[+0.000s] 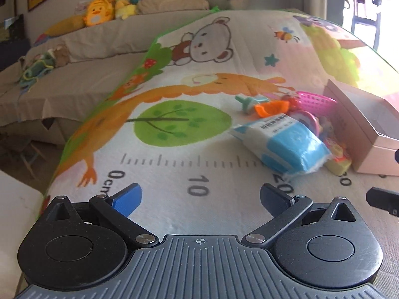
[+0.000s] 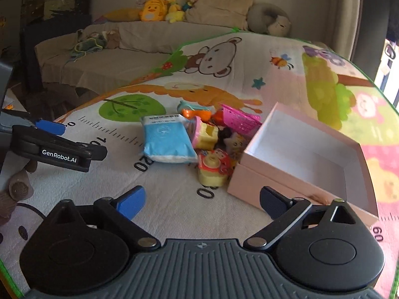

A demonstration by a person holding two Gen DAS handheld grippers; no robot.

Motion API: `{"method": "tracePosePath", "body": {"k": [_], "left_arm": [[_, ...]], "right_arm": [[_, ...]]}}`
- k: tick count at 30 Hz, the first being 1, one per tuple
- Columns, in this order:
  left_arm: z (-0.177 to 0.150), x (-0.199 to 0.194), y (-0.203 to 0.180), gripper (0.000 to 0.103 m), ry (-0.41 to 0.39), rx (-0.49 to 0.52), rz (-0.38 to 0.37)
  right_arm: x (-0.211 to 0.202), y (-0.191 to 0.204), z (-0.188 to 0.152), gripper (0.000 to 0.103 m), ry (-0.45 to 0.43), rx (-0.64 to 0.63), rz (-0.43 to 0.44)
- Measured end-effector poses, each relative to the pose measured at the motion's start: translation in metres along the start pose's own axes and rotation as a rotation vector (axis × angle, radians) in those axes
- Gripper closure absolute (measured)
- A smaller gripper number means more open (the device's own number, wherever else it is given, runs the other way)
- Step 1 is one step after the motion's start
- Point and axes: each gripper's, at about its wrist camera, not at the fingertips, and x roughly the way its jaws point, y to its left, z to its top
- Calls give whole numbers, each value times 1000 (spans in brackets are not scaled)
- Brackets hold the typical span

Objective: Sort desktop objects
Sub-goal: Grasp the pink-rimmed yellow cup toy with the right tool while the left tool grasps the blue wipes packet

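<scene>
A pile of small things lies on the cartoon play mat (image 2: 174, 214): a blue and white tissue pack (image 2: 165, 140), a pink basket (image 2: 238, 120), an orange piece (image 2: 193, 112), a teal toy (image 2: 185, 106) and yellow toys (image 2: 212, 172). To their right stands an open pink box (image 2: 304, 154) with nothing inside. My right gripper (image 2: 202, 203) hovers open in front of the pile, nothing between its fingers. My left gripper (image 1: 200, 198) is open too, nearer than the tissue pack (image 1: 281, 142) and left of it; in the right wrist view it shows at the left edge (image 2: 49, 137).
The pink box (image 1: 361, 129) is at the right in the left wrist view, the pink basket (image 1: 315, 101) behind the pile. Behind the mat is a beige sofa (image 2: 124, 49) with plush toys (image 2: 159, 8) and cushions. The mat's near part shows ruler markings.
</scene>
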Motion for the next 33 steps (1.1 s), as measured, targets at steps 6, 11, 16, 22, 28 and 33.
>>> {"method": "tracePosePath", "body": {"k": [6, 11, 16, 22, 28, 33], "left_arm": [[-1, 7, 18, 0, 22, -19, 30], [-5, 10, 17, 0, 43, -19, 9], [-9, 10, 18, 0, 50, -17, 2], [-10, 9, 19, 0, 57, -28, 7], [-9, 8, 18, 0, 57, -39, 21], [-7, 3, 13, 0, 42, -47, -13]], "right_arm": [[50, -6, 61, 54, -8, 48, 22], [106, -19, 91, 37, 54, 147, -15], [137, -16, 84, 38, 109, 139, -59], [115, -15, 72, 61, 156, 222, 139], [62, -8, 34, 61, 177, 269, 279], [30, -26, 1, 61, 220, 392, 346]]}}
